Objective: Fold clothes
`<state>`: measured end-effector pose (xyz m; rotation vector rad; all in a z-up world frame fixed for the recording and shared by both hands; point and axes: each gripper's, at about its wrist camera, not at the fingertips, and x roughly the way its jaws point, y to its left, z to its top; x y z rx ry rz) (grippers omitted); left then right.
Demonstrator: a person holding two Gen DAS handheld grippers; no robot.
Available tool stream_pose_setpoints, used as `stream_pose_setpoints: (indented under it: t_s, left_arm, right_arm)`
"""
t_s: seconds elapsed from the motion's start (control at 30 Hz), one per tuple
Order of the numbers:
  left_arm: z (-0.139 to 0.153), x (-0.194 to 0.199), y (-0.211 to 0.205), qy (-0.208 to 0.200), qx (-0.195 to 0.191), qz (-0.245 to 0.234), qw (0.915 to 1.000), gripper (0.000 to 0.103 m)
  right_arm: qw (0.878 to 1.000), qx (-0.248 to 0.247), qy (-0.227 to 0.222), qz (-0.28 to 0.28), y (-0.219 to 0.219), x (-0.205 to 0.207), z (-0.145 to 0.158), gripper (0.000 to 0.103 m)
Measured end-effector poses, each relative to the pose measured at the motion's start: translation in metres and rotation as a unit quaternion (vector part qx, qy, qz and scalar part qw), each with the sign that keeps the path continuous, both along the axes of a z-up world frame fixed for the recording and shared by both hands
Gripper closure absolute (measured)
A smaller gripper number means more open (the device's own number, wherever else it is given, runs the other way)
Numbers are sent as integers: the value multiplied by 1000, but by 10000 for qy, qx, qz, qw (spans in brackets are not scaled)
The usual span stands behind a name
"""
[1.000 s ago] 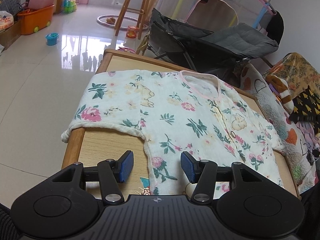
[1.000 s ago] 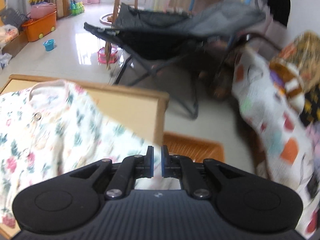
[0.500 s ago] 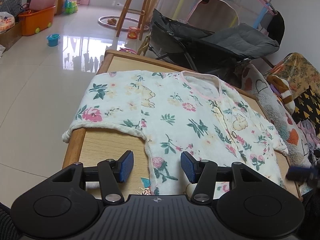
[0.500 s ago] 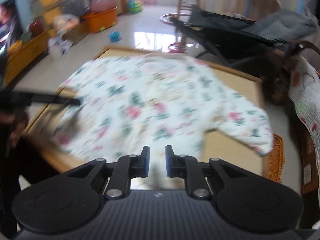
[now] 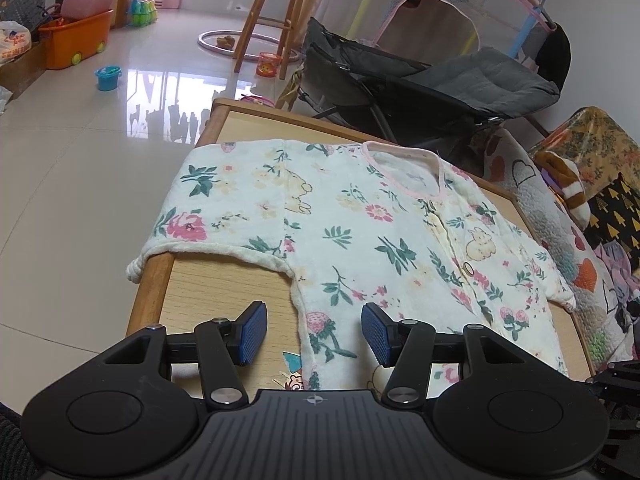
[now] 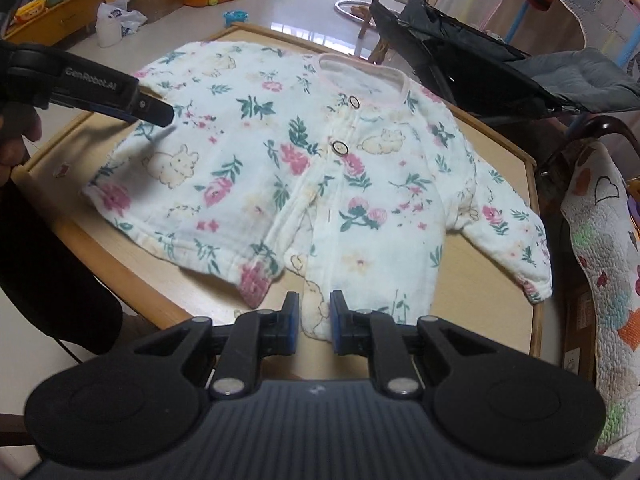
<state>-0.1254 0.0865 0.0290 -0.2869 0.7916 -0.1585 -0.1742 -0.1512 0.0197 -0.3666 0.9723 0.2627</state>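
Note:
A white baby jacket (image 5: pixel 360 240) with flowers, rabbits and a pink neckline lies spread face up on the wooden table (image 5: pixel 224 280), its left sleeve hanging over the table's edge. My left gripper (image 5: pixel 314 334) hovers open over the jacket's near left side edge, and the cloth touches neither pad. In the right wrist view the jacket (image 6: pixel 320 168) fills the table (image 6: pixel 480 280). There the left gripper (image 6: pixel 160 114) reaches in over its left sleeve. My right gripper (image 6: pixel 314 320) sits just above the bottom hem with its jaws a narrow gap apart and not pressing on the cloth.
A dark grey folding baby chair (image 5: pixel 460 80) stands behind the table. A quilt with hearts (image 5: pixel 560 248) and cushions crowd its right side. Beyond lie shiny floor tiles, a wooden ladder (image 5: pixel 272 8) and an orange bin (image 5: pixel 76 40). A person's dark clothing (image 6: pixel 48 260) is at the table's near left.
The right gripper swung from the table's right corner round to the jacket's bottom hem, and its jaws went from shut to slightly apart. The left gripper stayed still.

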Motion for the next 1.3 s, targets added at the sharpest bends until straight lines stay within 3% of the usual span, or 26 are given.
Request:
stream_pose_setpoints:
  t_s: [0.23,0.37,0.5,0.83,1.03,1.3]
  left_arm:
    - [-1,1,-2,15,5,-44,10000,47]
    - [0,1,-2,19,1,-60,10000,42]
    - [0,1,-3,22,9,-56,10000,41]
    - [0,0,-3,34,-37,-41,10000,41]
    - [0,0,-2,48,-67,-28,10000,41]
    - [1,0,-1,60,-72,-11,10000,40]
  right_arm:
    - [10000,-35,-18,-11,4,0,-3,88]
    - [10000,54,56,-30,2,2,-2,99]
    - [9997,209,-30,-106,0,1,7,100]
    - [9908,1305,-34,-358,-3,3,44,101]
    - [9860,1641,-102,-272,5,4,59,101]
    - [9876,1519,343,-220,18,16,23,101]
